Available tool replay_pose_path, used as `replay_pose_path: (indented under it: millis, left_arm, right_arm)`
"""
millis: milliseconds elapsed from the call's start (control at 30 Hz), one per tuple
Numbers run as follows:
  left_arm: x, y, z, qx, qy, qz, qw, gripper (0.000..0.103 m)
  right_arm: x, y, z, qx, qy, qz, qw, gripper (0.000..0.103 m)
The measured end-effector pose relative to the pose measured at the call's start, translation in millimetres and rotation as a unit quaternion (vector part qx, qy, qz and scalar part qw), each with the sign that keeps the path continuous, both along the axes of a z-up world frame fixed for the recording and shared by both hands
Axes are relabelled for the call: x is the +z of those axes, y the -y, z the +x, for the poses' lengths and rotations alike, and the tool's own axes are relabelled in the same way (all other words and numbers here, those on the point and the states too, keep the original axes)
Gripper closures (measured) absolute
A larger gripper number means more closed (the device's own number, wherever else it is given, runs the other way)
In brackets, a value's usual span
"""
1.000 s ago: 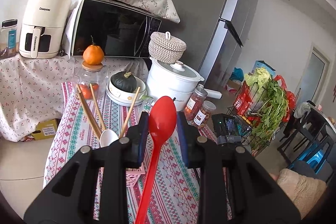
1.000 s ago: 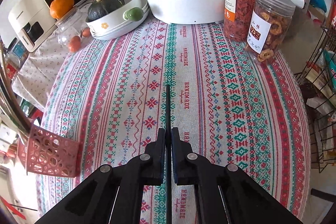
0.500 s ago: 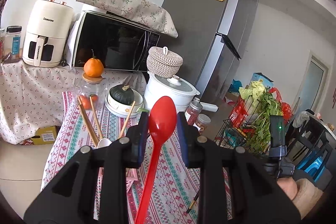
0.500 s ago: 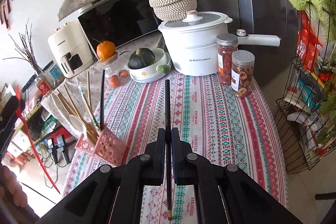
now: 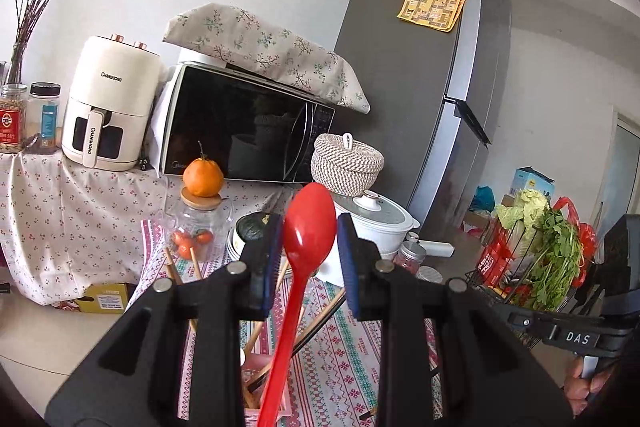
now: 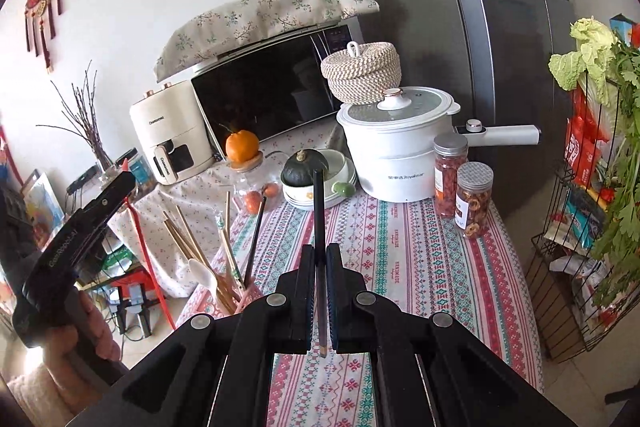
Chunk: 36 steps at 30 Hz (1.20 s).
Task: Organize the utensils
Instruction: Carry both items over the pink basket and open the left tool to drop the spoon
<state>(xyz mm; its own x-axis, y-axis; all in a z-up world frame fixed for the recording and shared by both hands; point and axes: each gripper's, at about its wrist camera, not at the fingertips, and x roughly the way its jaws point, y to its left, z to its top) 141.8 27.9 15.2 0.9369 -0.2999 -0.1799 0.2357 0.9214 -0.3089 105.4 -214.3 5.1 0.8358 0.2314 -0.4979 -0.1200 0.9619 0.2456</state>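
My left gripper point(image 5: 308, 235) holds a red plastic spoon point(image 5: 308, 227) by its handle, bowl up, between jaws that stand apart around the bowl. It is raised above the table. My right gripper point(image 6: 320, 255) is shut on a black chopstick point(image 6: 318, 203) that points up and away. A pink perforated utensil basket point(image 6: 244, 303) at the table's left edge holds several wooden chopsticks point(image 6: 184, 239), a white spoon point(image 6: 204, 275) and a black chopstick point(image 6: 256, 231). The basket also shows low in the left wrist view point(image 5: 260, 367), mostly hidden by the gripper.
On the patterned tablecloth point(image 6: 400, 259) stand a white electric pot point(image 6: 396, 155), two spice jars point(image 6: 464, 187), a stack of bowls with a squash point(image 6: 312, 175) and a glass jar topped by an orange point(image 6: 244, 163). A microwave point(image 5: 248, 123), air fryer point(image 5: 108, 107) and fridge point(image 5: 432, 67) are behind. A vegetable rack point(image 6: 592, 187) is right.
Both grippers have risen and pulled back from the table. The right gripper lifted the black chopstick off the cloth. The left gripper keeps the red spoon.
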Motion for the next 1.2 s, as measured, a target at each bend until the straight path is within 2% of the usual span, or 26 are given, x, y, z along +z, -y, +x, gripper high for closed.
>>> replay_pose_path:
  millis: [200, 633, 800, 1033, 1133, 1200]
  left_arm:
    - [-16.5, 7.3, 19.6, 0.034, 0.008, -0.001, 0.9994, 0.074]
    - [-47.8, 9.7, 29.8, 0.086, 0.011, -0.043, 0.9953, 0.074]
    - [-60.5, 5.8, 30.9, 0.094, 0.004, -0.052, 0.9943, 0.074]
    - [-67.6, 5.4, 29.0, 0.091, -0.02, -0.04, 0.9949, 0.072]
    - [-64.0, 4.6, 25.9, 0.089, -0.034, -0.032, 0.9949, 0.054]
    - [-58.6, 3.7, 23.9, 0.087, -0.048, -0.025, 0.9947, 0.038]
  right_arm:
    - [4.9, -2.7, 4.5, 0.006, 0.007, 0.012, 1.0, 0.098]
    - [4.5, -3.6, 11.1, 0.011, 0.007, 0.027, 1.0, 0.098]
    - [2.3, -10.9, 13.1, 0.018, 0.004, 0.02, 1.0, 0.098]
    - [2.7, -10.4, 12.0, 0.019, 0.005, 0.021, 1.0, 0.098]
    - [3.0, -9.3, 12.1, 0.019, 0.004, 0.024, 1.0, 0.098]
    - [4.1, -8.2, 11.8, 0.02, 0.006, 0.027, 0.999, 0.098]
